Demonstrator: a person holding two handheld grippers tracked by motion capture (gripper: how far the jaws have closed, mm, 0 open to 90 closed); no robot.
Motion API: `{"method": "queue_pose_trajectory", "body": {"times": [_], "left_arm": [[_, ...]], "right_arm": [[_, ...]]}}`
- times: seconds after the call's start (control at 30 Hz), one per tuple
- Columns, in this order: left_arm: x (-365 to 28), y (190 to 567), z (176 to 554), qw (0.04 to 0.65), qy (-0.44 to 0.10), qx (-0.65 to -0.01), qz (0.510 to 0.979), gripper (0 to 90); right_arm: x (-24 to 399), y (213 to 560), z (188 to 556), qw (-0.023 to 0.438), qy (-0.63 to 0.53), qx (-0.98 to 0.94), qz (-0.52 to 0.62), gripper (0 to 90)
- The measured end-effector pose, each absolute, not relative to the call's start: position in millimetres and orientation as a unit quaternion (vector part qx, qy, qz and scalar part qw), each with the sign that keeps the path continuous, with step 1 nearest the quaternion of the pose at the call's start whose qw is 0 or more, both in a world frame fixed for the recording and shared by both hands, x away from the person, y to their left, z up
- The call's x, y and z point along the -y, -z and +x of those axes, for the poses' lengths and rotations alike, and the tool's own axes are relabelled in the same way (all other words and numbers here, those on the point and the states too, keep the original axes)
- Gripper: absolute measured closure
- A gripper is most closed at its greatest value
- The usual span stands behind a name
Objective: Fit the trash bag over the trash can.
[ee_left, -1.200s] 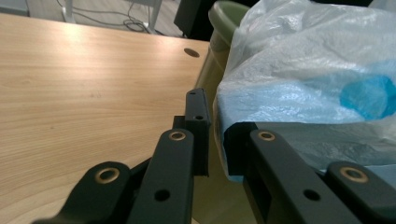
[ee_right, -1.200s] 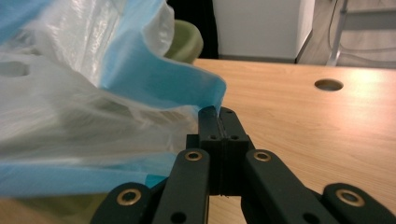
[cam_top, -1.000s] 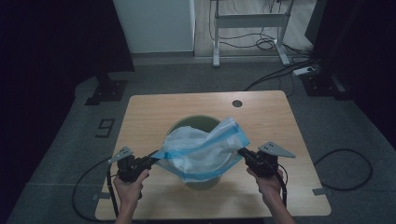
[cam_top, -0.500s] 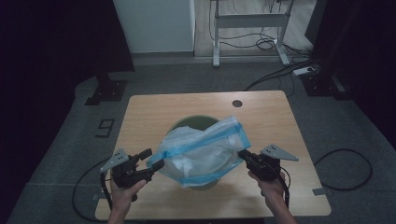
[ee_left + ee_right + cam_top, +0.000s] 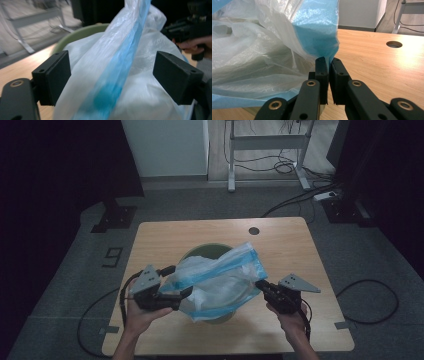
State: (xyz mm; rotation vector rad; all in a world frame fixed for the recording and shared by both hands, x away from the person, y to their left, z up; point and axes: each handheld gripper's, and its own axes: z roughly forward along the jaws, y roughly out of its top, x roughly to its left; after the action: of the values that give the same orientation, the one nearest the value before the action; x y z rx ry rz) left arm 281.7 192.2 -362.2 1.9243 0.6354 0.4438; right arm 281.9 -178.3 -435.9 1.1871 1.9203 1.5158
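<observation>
High view: right tool [image 5: 259,284] pinches the bag [image 5: 220,282] edge; left tool [image 5: 177,281], just opened, straddles it unclamped.

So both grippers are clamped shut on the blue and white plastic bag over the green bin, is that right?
Not quite. Only the right gripper is shut on the plastic bag over the green bin. The left gripper view shows the left gripper with its jaws just opened, standing wide on either side of the bag without pressing it.
</observation>
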Motion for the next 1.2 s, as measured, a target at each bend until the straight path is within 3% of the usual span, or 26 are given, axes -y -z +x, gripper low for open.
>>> {"method": "queue_pose_trajectory", "body": {"times": [0.07,0.13,0.2,0.33,0.4,0.53,0.63,0.77,0.93,1.07,1.1,1.2], "left_arm": [[-181,360,291,0.485,-0.186,-0.249,0.817,18.7],[-172,357,296,0.465,-0.194,-0.242,0.829,34.6],[-169,355,300,0.459,-0.205,-0.249,0.828,58.6],[-175,349,307,0.494,-0.174,-0.280,0.804,82.6],[-180,349,310,0.504,-0.171,-0.294,0.794,86.3],[-186,350,314,0.523,-0.156,-0.312,0.778,88.2],[-187,351,315,0.526,-0.154,-0.315,0.775,88.4],[-187,350,316,0.531,-0.152,-0.317,0.771,88.5],[-195,348,319,0.553,-0.145,-0.320,0.755,89.1],[-202,348,323,0.558,-0.149,-0.325,0.749,89.2],[-204,349,324,0.564,-0.145,-0.328,0.744,89.2],[-213,350,331,0.575,-0.143,-0.344,0.729,89.2]], "right_arm": [[178,437,282,0.207,-0.543,-0.693,0.427,84.1],[178,438,282,0.207,-0.541,-0.695,0.427,84.1],[179,439,282,0.205,-0.542,-0.694,0.427,84.1],[183,440,281,0.207,-0.542,-0.694,0.426,83.8],[186,440,279,0.209,-0.540,-0.696,0.425,77.7],[192,427,265,0.227,-0.581,-0.677,0.392,54.6],[194,410,257,0.236,-0.602,-0.666,0.371,45.3],[188,392,259,0.240,-0.603,-0.674,0.352,40.2],[181,389,284,0.228,-0.586,-0.683,0.372,50.1],[178,391,295,0.212,-0.587,-0.692,0.363,82.1],[177,389,296,0.214,-0.585,-0.695,0.359,86.1],[175,382,301,0.223,-0.575,-0.703,0.354,88.2]]}}
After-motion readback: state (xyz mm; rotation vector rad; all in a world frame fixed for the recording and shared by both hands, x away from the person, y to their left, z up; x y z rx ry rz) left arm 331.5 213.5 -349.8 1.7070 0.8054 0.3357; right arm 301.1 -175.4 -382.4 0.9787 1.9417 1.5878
